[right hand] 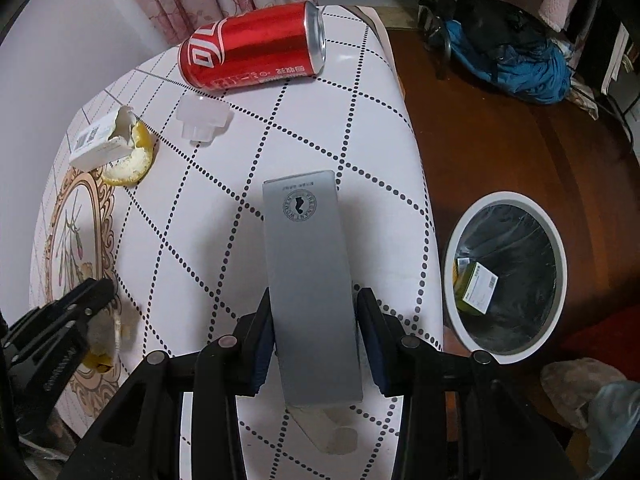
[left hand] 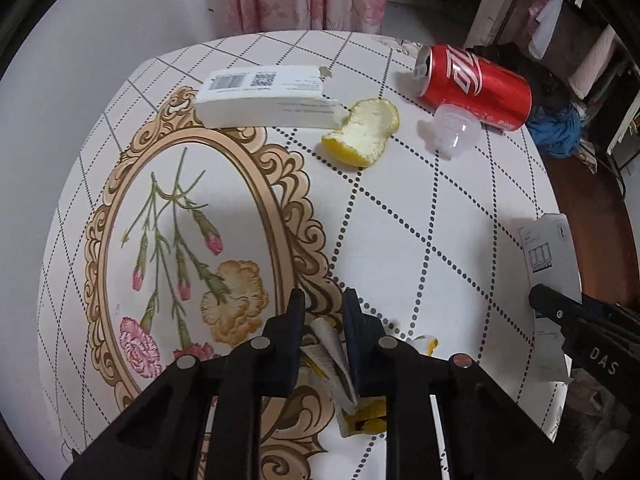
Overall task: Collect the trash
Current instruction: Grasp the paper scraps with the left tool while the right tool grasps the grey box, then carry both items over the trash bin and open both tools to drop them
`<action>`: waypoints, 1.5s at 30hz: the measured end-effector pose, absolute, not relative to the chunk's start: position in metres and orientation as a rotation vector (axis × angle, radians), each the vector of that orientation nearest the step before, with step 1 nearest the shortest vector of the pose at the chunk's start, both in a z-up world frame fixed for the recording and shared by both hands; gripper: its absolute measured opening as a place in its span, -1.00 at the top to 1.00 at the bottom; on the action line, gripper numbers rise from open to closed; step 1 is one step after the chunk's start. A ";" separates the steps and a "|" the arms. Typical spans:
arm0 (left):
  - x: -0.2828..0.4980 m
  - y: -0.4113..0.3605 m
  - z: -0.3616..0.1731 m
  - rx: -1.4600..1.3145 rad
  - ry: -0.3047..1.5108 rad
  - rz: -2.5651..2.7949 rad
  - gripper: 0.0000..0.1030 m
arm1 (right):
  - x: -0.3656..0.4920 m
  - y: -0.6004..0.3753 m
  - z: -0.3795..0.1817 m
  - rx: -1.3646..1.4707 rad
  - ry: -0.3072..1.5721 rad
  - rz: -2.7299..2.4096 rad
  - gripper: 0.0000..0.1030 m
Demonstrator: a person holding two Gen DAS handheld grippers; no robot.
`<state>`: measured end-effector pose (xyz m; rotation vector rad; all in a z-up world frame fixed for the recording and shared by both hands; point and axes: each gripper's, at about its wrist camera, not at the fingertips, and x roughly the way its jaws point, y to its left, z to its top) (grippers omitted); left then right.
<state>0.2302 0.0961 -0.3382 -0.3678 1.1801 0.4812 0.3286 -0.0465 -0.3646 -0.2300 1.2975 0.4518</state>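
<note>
On the table (left hand: pixel 440 208), under a white cloth with dotted diamonds and a flower medallion: left gripper (left hand: pixel 324 312) pointing steeply down, clamped on a crumpled yellow-and-white wrapper (left hand: pixel 334 352), the paper pinched between the two dark pads and spilling out beneath them. Seen from the right wrist as a black shape low at the left edge, the same wrapper (right hand: pixel 102 332) under it. Right gripper (right hand: pixel 314 320) closed on a long grey box (right hand: pixel 310 280), held by its two long sides, printed round emblem near the far end. Further back on the cloth: red can (left hand: pixel 474 84) lying on its side, small clear plastic cup (left hand: pixel 456 130) tipped over just beside it, piece of yellow peel (left hand: pixel 362 132) touching the torn end of a flat white box (left hand: pixel 260 98) with a barcode. Beyond the table's right edge, on the dark wooden floor: round white bin (right hand: pixel 506 276) with a dark liner, a small green box (right hand: pixel 478 286) inside.
</note>
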 end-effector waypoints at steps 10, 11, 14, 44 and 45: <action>0.223 0.090 -0.280 -0.322 1.052 0.463 0.70 | 0.318 -0.058 -0.334 -0.135 1.245 0.507 0.26; 0.222 0.088 -0.271 -0.314 1.035 0.459 0.70 | 0.317 -0.060 -0.327 -0.124 1.231 0.514 0.26; 0.230 0.080 -0.253 -0.297 0.996 0.443 0.70 | 0.316 -0.065 -0.308 -0.093 1.201 0.533 0.26; 0.462 -0.171 -0.304 -0.270 1.194 -0.073 0.69 | 0.447 -0.369 -0.361 0.261 1.275 0.165 0.26; 0.467 -0.175 -0.312 -0.271 1.211 -0.073 0.67 | 0.449 -0.373 -0.371 0.270 1.290 0.164 0.26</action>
